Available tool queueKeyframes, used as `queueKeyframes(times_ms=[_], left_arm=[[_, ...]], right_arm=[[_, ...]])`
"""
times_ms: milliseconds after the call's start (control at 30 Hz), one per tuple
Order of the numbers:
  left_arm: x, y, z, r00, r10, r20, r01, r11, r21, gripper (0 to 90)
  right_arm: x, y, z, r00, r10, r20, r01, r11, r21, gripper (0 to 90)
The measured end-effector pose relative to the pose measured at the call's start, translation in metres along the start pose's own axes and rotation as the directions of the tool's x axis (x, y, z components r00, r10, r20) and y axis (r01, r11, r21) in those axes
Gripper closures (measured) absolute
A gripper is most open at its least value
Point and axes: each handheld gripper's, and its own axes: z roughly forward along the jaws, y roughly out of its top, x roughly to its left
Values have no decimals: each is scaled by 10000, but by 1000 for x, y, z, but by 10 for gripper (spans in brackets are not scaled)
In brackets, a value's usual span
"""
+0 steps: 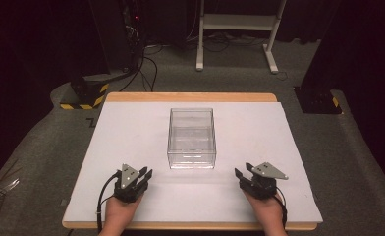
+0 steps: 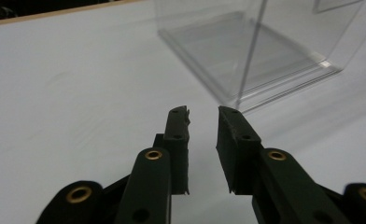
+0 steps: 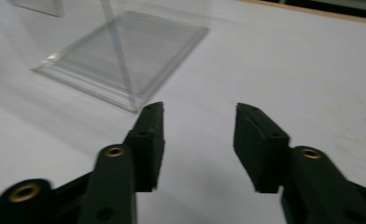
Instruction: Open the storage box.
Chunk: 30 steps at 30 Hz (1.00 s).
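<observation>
A clear plastic box [image 1: 192, 138] stands empty in the middle of the white tabletop [image 1: 131, 123]. My left gripper [image 1: 145, 173] hovers near the front edge, left of the box and apart from it; its jaws stand a narrow gap apart with nothing between them. In the left gripper view the left gripper [image 2: 203, 112] points past the box's near corner [image 2: 246, 60]. My right gripper [image 1: 243, 171] is at the front right, also clear of the box. Seen in the right gripper view, the right gripper [image 3: 200, 108] is open wider and empty, with the box [image 3: 120, 51] ahead to its left.
The table has a wooden rim [image 1: 190, 97] at the back. Beyond it on the floor are a white stand [image 1: 237, 29], cables [image 1: 146, 64] and yellow-black striped bases [image 1: 85, 96]. A dark base [image 1: 318, 101] sits at the right.
</observation>
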Motion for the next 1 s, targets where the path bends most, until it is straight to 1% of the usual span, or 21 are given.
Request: queueKeyframes(times_ms=[33, 67, 100, 133, 200, 233, 300, 333, 367, 500, 567, 600, 633, 667, 733, 767, 833, 867, 900, 933, 1000], left_arm=[[-5, 2, 1, 9999, -37, 117, 38, 9999, -101, 730], [-5, 2, 1, 9999, -37, 117, 38, 9999, -101, 731], [-9, 4, 2, 9996, -76, 254, 82, 9997, -218, 731], [-13, 6, 3, 9994, -59, 348, 68, 9996, -277, 741], [-21, 11, 5, 9987, 170, 471, -157, 9995, -272, 772], [-25, 13, 6, 9984, 219, 520, -205, 9994, -271, 780], [-31, 17, 9, 9986, 262, 459, -246, 9991, -346, 786], [-35, 20, 12, 9992, 227, 337, -212, 9988, -435, 793], [-37, 23, 15, 9995, 202, 240, -190, 9987, -483, 801], [-46, 29, 25, 10000, 63, 13, -62, 9972, -740, 853], [-49, 32, 31, 9998, -121, 134, 131, 9969, -772, 858], [-50, 33, 33, 9997, -125, 198, 140, 9971, -753, 858], [-51, 35, 35, 9998, -111, 157, 122, 9971, -758, 858], [-53, 36, 38, 9998, -147, 137, 157, 9968, -785, 848], [-54, 40, 44, 9993, -286, 237, 305, 9960, -837, 819], [-54, 40, 44, 9993, -286, 237, 305, 9960, -837, 811], [-54, 42, 47, 9988, -298, 378, 330, 9957, -864, 800], [-54, 43, 48, 9985, -287, 457, 326, 9957, -872, 791], [-54, 43, 48, 9984, -268, 495, 311, 9957, -877, 791], [-55, 43, 49, 9980, -290, 560, 339, 9955, -883, 780], [-56, 43, 50, 9976, -213, 664, 272, 9957, -884, 776]], right_arm=[[6, 2, 0, 9997, -190, -181, 189, 9998, -57, 589], [12, 3, 0, 9989, -324, -351, 322, 9995, -73, 628], [12, 3, 0, 9989, -324, -351, 322, 9995, -73, 628], [17, 4, 1, 9974, -394, -600, 386, 9992, -141, 653], [27, 6, 3, 9935, -786, -828, 775, 9969, -154, 703], [32, 8, 4, 9908, -946, -968, 936, 9955, -147, 712], [40, 12, 8, 9869, -1101, -1181, 1084, 9939, -202, 730], [43, 13, 9, 9855, -1175, -1221, 1152, 9930, -260, 735], [47, 16, 11, 9840, -1315, -1204, 1279, 9911, -368, 744], [59, 26, 18, 9832, -1484, -1060, 1419, 9876, -665, 768], [63, 29, 23, 9835, -1500, -1012, 1430, 9870, -736, 785], [66, 32, 27, 9824, -1559, -1032, 1483, 9859, -776, 795], [66, 32, 27, 9824, -1559, -1032, 1483, 9859, -776, 795], [70, 34, 31, 9819, -1634, -960, 1560, 9845, -799, 797], [71, 36, 36, 9820, -1621, -965, 1548, 9848, -785, 796], [71, 36, 36, 9820, -1621, -965, 1548, 9848, -785, 796], [72, 38, 42, 9810, -1638, -1037, 1567, 9849, -737, 783], [74, 38, 45, 9786, -1736, -1107, 1665, 9835, -701, 773], [74, 38, 45, 9786, -1736, -1107, 1665, 9835, -701, 773], [75, 39, 47, 9764, -1824, -1159, 1754, 9822, -673, 761], [76, 39, 48, 9761, -1839, -1159, 1769, 9819, -680, 760]])
